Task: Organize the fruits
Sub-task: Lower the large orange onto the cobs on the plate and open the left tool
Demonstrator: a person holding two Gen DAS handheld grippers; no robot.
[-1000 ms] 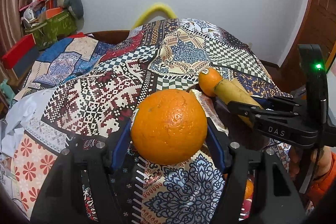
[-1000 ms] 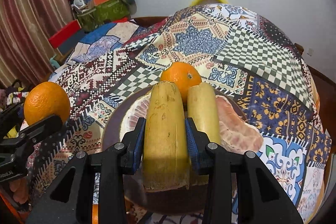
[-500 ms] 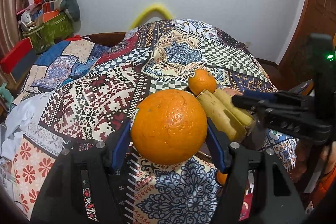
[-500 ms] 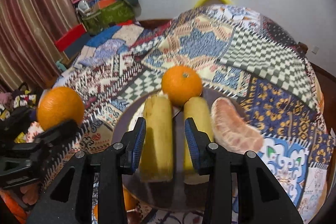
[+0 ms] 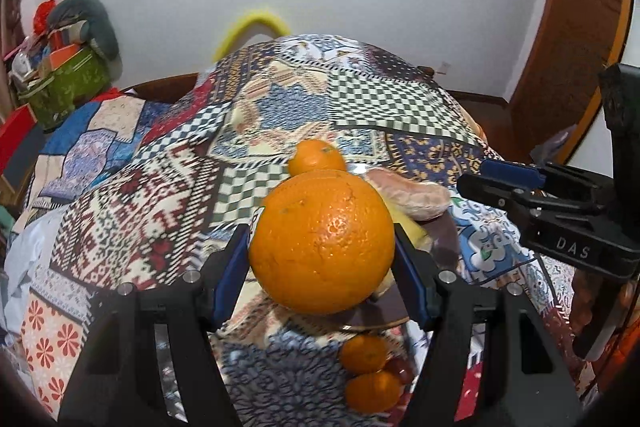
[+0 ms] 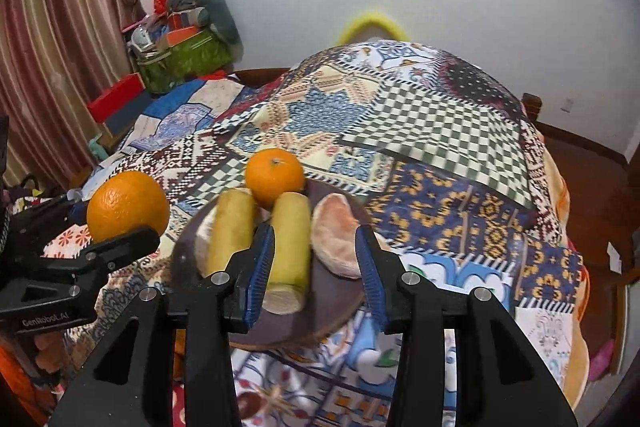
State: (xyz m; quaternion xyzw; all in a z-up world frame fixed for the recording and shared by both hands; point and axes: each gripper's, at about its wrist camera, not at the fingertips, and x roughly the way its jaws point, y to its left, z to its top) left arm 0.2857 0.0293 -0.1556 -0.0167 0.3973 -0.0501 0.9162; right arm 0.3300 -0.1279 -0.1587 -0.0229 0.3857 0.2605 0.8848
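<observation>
Left fingers (image 5: 240, 259) pinching large orange (image 5: 322, 243), hiding bananas (image 6: 288, 247), right fingers (image 6: 366, 259) opening, empty

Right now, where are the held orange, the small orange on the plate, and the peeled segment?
held orange (image 5: 322, 243), left wrist view, front face.
small orange (image 6: 274, 175), right wrist view, centre.
peeled segment (image 6: 335, 233), right wrist view, middle.

The large orange (image 5: 322, 243) has a pebbled, faintly glossy rind, while the two banana pieces (image 6: 290, 247) look matt and smooth beside a peeled citrus segment (image 6: 336, 237) with dull, fibrous skin. They lie on a dark, smooth plate (image 6: 336, 311) over a matt patchwork-printed cloth (image 6: 440, 131). The right gripper (image 6: 314, 267) is matt black plastic with ribbed blue pads and shiny metal screw heads.
</observation>
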